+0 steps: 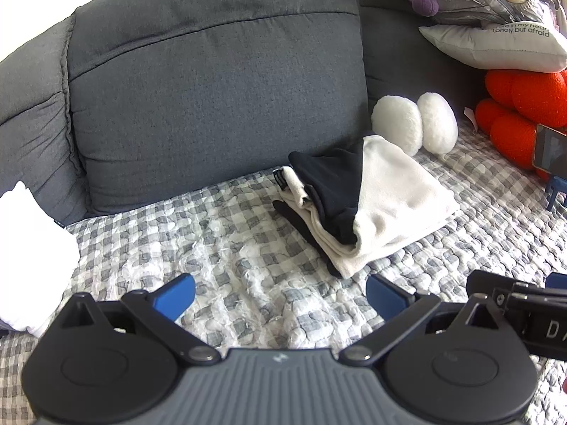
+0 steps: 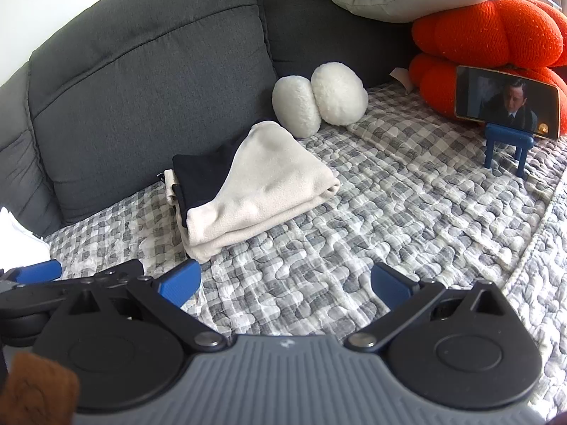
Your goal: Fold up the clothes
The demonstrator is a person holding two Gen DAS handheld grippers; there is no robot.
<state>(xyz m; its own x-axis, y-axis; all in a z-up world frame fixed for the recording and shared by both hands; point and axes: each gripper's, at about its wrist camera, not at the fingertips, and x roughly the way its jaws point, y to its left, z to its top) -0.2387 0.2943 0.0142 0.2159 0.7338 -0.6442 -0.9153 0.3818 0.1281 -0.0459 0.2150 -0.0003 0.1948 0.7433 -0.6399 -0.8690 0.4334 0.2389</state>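
A folded cream and black garment lies on the checked quilt, close to the grey sofa back cushion. My left gripper hovers open just in front of it, blue fingertips wide apart with nothing between them. My right gripper is also open and empty, to the right of the left one and short of the garment. The right gripper's body shows at the edge of the left wrist view, and the left gripper's blue tip shows in the right wrist view.
Two white plush pads sit behind the garment. Orange pumpkin cushions, a grey pillow and a phone on a blue stand fill the right. White cloth lies at the left.
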